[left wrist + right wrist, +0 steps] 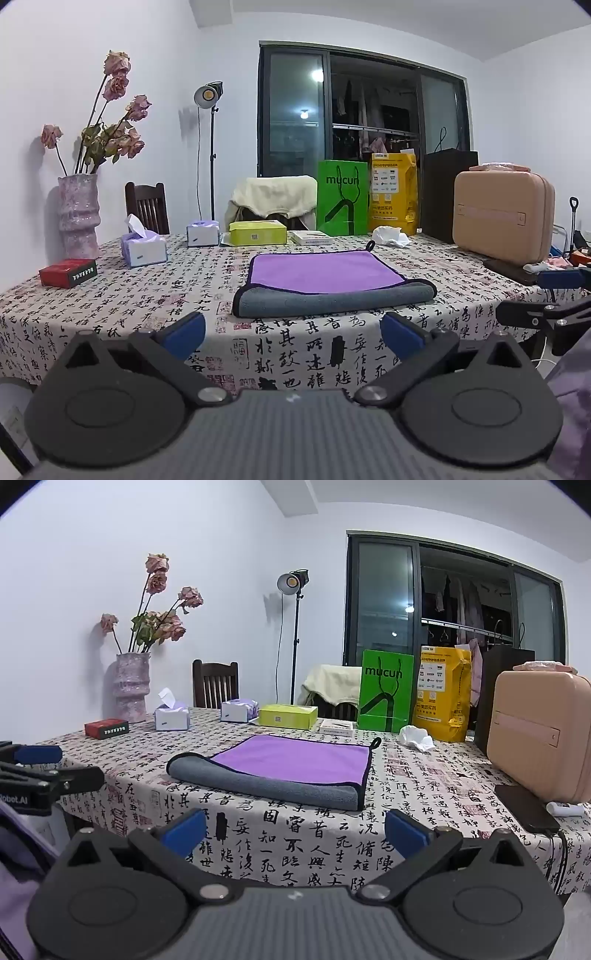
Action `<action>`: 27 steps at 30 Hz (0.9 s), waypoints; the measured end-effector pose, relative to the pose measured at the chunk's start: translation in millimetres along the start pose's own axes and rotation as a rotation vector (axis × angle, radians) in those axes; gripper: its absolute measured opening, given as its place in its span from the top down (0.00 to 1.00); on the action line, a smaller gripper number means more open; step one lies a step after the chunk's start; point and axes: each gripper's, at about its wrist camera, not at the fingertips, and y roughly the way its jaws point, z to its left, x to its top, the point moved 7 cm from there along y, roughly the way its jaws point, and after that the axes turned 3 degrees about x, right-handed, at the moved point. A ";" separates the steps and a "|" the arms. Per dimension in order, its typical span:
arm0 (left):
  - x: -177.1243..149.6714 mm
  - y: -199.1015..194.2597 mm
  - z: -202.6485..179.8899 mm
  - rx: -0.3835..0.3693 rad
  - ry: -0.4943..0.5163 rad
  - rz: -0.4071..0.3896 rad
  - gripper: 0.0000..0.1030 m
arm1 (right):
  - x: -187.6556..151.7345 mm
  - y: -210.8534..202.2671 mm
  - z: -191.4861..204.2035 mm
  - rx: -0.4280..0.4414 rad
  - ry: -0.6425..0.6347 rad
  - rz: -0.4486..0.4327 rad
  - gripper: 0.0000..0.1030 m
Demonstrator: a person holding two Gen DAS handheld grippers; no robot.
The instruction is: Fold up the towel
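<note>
Towel (325, 275): soft microfibre, purple face, grey folded near edge, long axis left-right, flat at frame centre on the calligraphy-print worktop (110, 295). Left hand-held gripper (293, 332) and right hand-held gripper (295, 830): released, empty.

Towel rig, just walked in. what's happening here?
A person holds a gripper in each hand at the near edge of the table. The left gripper and right gripper are both open, holding nothing, short of the towel. The towel lies on the calligraphy tablecloth, purple side up, its near edge turned over to show a grey band. Neither gripper touches it at this moment.
</note>
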 end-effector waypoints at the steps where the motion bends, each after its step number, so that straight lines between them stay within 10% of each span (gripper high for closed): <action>1: 0.3 0.0 0.0 -0.003 0.002 -0.001 0.00 | 0.2 0.0 0.1 0.000 -0.002 -0.001 0.00; 27: 3.2 3.6 -6.0 -0.015 0.026 -0.013 0.00 | 0.5 -0.6 -2.4 0.009 0.000 -0.015 0.00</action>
